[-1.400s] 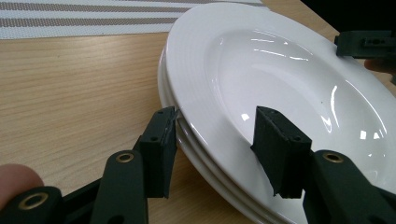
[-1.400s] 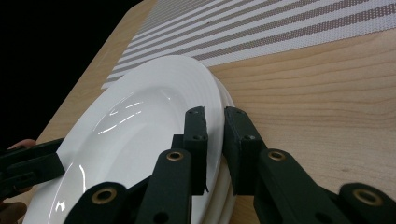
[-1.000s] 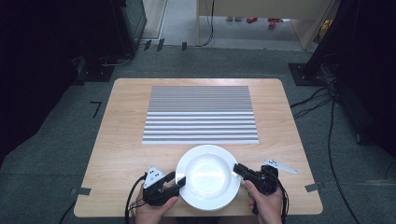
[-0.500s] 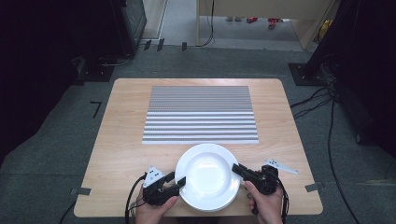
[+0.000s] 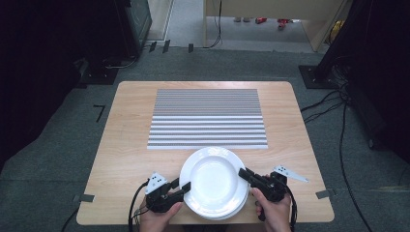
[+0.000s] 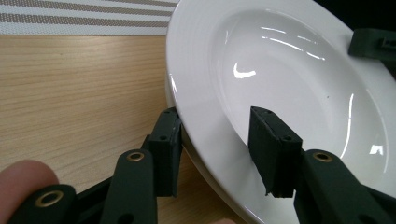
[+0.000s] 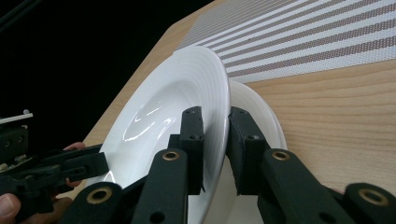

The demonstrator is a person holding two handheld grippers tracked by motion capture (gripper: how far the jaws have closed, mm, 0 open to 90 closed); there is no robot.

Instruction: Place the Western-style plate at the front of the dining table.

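Jaws of the right gripper [image 7: 215, 140] pinch the rim of the top white plate [image 5: 212, 178] from its right edge, that plate tilted up off a second plate [image 7: 261, 116] lying beneath it on the wooden table [image 5: 125, 145]. The left gripper [image 6: 219, 149], held low and level by the left hand [image 5: 157, 215] at the near table edge, straddles the plate's left rim with its jaws having just been closing, one pad under the rim and one over the bowl but not yet pressing. Beyond the plates lies a striped placemat [image 5: 208, 116], and no writing or label can be read anywhere.
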